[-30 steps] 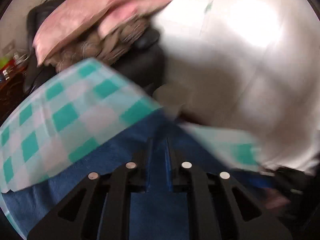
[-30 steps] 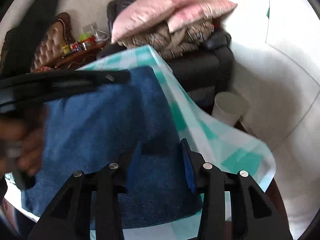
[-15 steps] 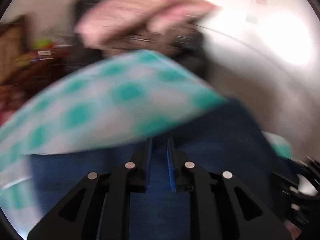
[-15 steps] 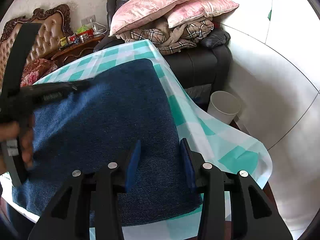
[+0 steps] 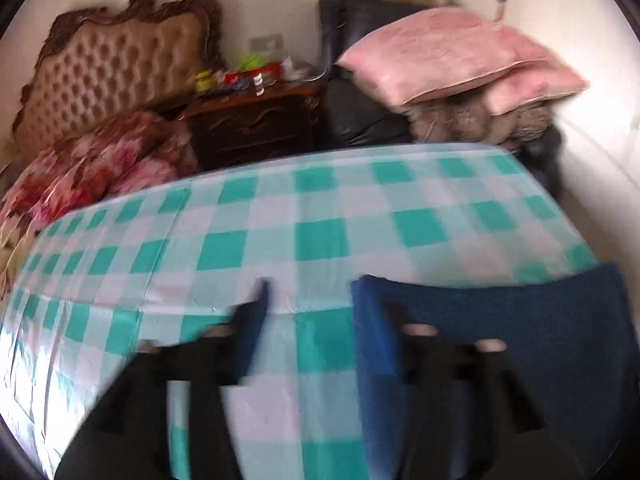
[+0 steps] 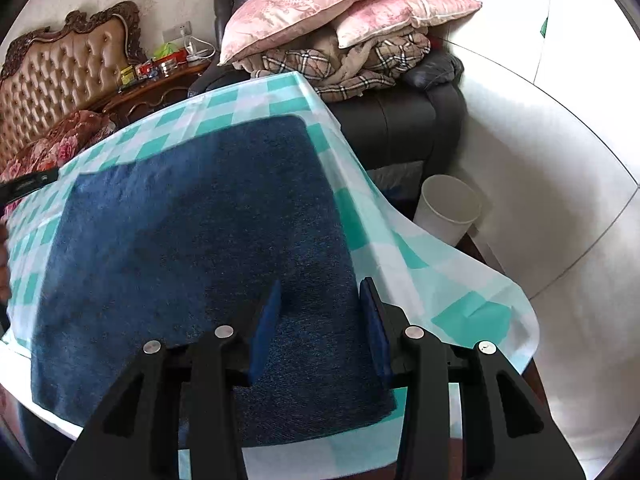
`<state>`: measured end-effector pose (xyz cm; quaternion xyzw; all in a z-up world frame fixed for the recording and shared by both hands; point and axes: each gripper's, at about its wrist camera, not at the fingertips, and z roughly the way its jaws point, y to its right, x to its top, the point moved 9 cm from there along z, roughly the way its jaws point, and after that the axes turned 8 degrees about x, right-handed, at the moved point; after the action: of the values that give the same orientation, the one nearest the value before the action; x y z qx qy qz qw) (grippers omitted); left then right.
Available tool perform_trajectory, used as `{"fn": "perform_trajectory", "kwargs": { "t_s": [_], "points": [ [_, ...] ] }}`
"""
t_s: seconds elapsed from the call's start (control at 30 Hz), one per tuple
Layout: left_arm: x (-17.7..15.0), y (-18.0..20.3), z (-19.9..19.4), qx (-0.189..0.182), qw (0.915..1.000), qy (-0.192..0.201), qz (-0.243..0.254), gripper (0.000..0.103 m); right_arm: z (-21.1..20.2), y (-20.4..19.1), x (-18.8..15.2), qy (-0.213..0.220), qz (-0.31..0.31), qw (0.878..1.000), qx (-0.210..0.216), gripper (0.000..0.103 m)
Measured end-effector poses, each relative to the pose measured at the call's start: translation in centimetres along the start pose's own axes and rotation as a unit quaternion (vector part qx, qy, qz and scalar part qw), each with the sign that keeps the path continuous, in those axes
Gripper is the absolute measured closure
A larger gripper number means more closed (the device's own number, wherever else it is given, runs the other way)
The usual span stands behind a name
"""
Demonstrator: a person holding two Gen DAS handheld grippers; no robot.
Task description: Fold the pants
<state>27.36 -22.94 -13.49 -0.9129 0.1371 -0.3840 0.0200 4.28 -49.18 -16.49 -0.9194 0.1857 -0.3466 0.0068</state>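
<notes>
The blue denim pants lie folded into a flat rectangle on the table's green-and-white checked cloth. My right gripper hovers open over the near right part of the pants, its blue pads apart and gripping nothing. In the blurred left wrist view my left gripper is at the left edge of the pants. Its jaws are opening, and only checked cloth shows between them. The left gripper also shows as a black bar at the far left edge of the right wrist view.
A black armchair piled with pink pillows and plaid blankets stands behind the table. A white bin sits on the floor to the right. A tufted headboard, floral bedding and a cluttered dark nightstand are at the back left.
The left gripper, shut on the pants a second ago, has opened, let the fabric go and swung left off the pants. The pants now lie flat. The right gripper stayed still.
</notes>
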Motion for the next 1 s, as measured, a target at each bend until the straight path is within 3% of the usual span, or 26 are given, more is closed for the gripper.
{"fn": "perform_trajectory", "kwargs": {
  "t_s": [0.07, 0.13, 0.17, 0.2, 0.3, 0.4, 0.47, 0.57, 0.63, 0.67, 0.7, 0.77, 0.87, 1.0],
  "points": [
    [-1.4, 1.1, -2.9, -0.03, 0.9994, 0.008, 0.015, 0.037, -1.0, -1.2, 2.2, 0.025, -0.016, 1.0, 0.008, 0.054],
    [-2.9, 1.9, -6.2, -0.036, 0.9984, 0.039, 0.017, 0.022, -0.9, -3.0, 5.0, 0.038, -0.035, 0.998, 0.027, 0.029],
    [-3.6, 2.1, -7.4, -0.045, 0.9981, 0.041, 0.009, 0.008, -0.1, -4.1, 6.0, 0.03, -0.051, 0.997, 0.04, 0.024],
    [-4.4, 2.2, -8.3, -0.052, 0.9979, 0.039, -0.003, 0.002, 0.7, -4.8, 6.5, 0.022, -0.062, 0.997, 0.047, 0.02],
    [-6.8, 1.5, -10.7, -0.064, 0.9946, 0.07, -0.043, 0.002, 4.5, -5.9, 8.3, -0.01, -0.076, 0.996, 0.044, 0.02],
    [-9.0, 1.7, -10.7, -0.055, 0.9973, 0.047, -0.011, 0.002, 8.2, -5.4, 8.2, -0.056, -0.072, 0.995, 0.033, 0.017],
    [-10.1, 1.9, -11.4, -0.072, 0.9962, 0.048, -0.013, 0.003, 10.1, -4.5, 7.6, -0.066, -0.079, 0.995, 0.012, 0.011],
    [-11.7, 3.2, -12.9, -0.089, 0.9948, 0.047, -0.011, 0.019, 10.5, -3.8, 7.0, -0.071, -0.046, 0.996, 0.035, 0.006],
    [-12.7, 5.1, -13.8, -0.105, 0.9936, 0.042, 0.005, 0.039, 11.0, -3.5, 7.0, -0.073, -0.021, 0.996, 0.055, 0.006],
    [-13.2, 6.0, -13.9, -0.112, 0.9929, 0.038, 0.016, 0.058, 11.0, -3.4, 7.0, -0.071, -0.019, 0.996, 0.059, 0.006],
    [-13.9, 7.1, -13.7, -0.122, 0.9919, 0.025, 0.024, 0.071, 10.7, -3.5, 7.2, -0.067, -0.022, 0.996, 0.055, 0.006],
    [-15.8, 8.1, -12.0, -0.142, 0.9894, -0.023, 0.017, 0.087, 8.8, -3.6, 7.8, -0.032, -0.034, 0.998, 0.031, 0.01],
    [-17.4, 8.3, -10.6, -0.145, 0.9887, -0.03, 0.023, 0.087, 3.2, -4.8, 7.9, 0.035, -0.069, 0.997, 0.021, 0.013],
    [-17.5, 8.4, -10.6, -0.153, 0.9875, -0.029, 0.023, 0.087, -0.5, -6.3, 4.0, 0.042, -0.1, 0.994, -0.001, 0.012]
  ]
}}
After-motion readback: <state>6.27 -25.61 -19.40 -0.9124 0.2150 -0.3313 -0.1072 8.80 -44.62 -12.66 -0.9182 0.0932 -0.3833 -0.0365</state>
